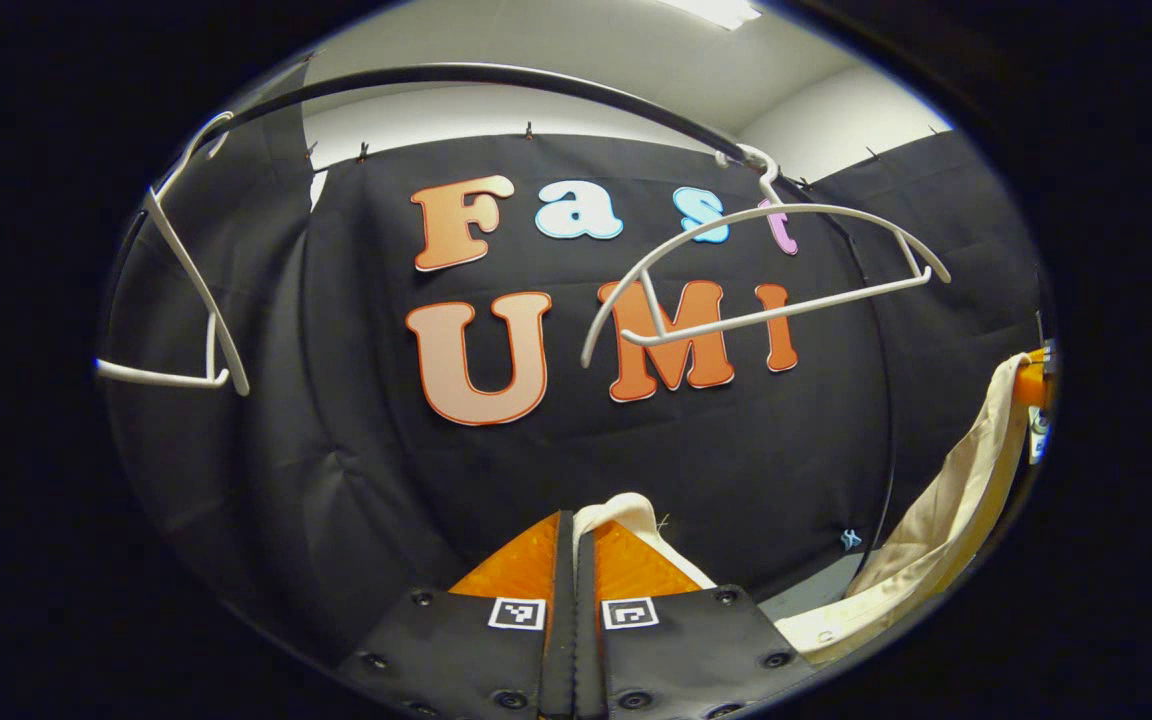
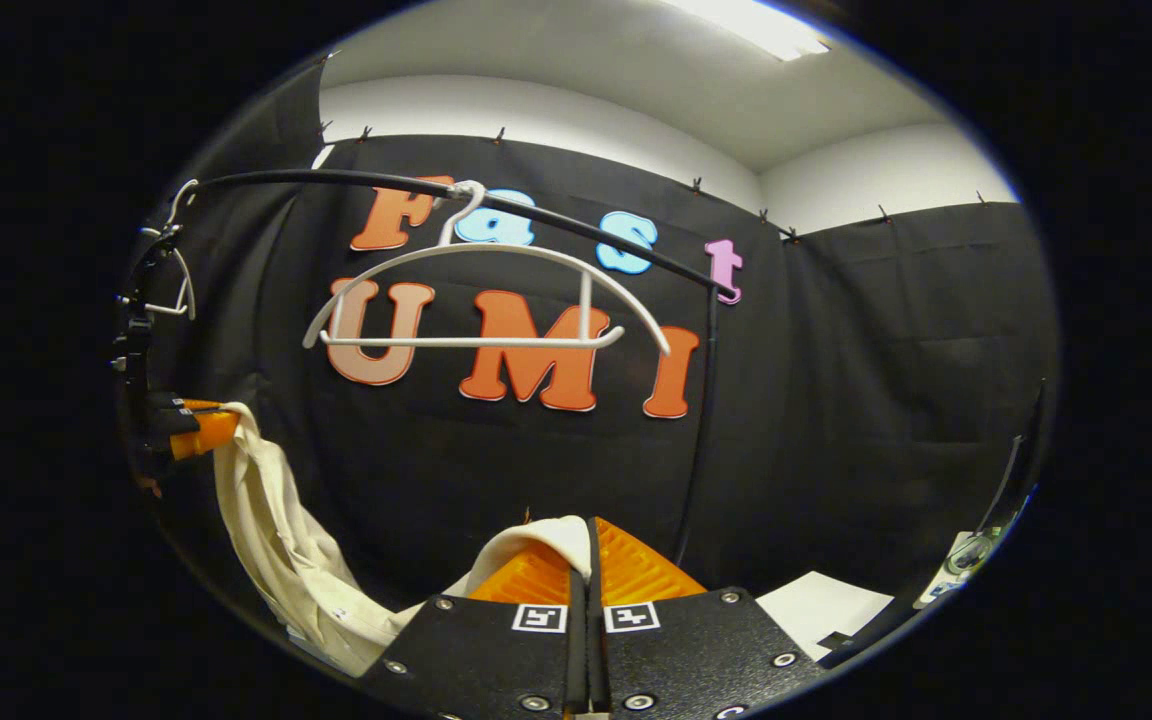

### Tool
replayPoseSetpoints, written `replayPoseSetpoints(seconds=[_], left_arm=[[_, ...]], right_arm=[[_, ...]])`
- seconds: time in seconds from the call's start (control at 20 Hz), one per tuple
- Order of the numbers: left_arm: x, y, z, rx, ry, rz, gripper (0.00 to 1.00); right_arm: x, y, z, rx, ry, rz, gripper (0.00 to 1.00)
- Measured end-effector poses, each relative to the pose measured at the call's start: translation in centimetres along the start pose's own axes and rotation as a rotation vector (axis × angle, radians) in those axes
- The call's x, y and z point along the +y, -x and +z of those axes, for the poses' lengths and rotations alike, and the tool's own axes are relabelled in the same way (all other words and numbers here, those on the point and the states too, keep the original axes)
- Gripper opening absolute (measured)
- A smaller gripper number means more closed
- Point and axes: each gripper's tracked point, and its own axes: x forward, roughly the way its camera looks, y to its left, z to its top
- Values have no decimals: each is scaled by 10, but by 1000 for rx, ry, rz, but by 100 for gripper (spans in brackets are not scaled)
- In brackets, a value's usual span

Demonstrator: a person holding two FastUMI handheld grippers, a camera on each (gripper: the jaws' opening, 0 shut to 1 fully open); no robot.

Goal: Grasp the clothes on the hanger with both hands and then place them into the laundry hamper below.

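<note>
Both grippers, left (image 1: 576,530) and right (image 2: 586,535), pinch the cream garment (image 2: 276,550), off its white hanger (image 2: 481,300); next, lower it into the hamper.

I see a black curved rail (image 2: 576,226) across the top, w/ a vertical post (image 2: 701,420) at its end. Ceiling light (image 2: 748,27) on above. White sheet (image 2: 816,605) on the floor, lower right.

Ceiling lamp (image 2: 751,25) glares overhead; edges bend sharply.

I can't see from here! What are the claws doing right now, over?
Left claw and right claw both shut on cream garment. Garment off white hanger. Hamper unseen. Nothing blocking.
</note>
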Motion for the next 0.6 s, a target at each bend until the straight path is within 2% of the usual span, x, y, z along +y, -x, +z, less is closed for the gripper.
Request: replayPoseSetpoints(seconds=[0.2,0.4,0.6], left_arm=[[-34,18,-6,29,52,-72,7],[-66,31,-32,85,82,-133,7],[-101,47,-80,205,137,-203,7]], right_arm=[[37,11,-18,34,-32,91,0],[54,26,-44,117,-144,112,0],[55,35,-85,210,-123,85,0]])
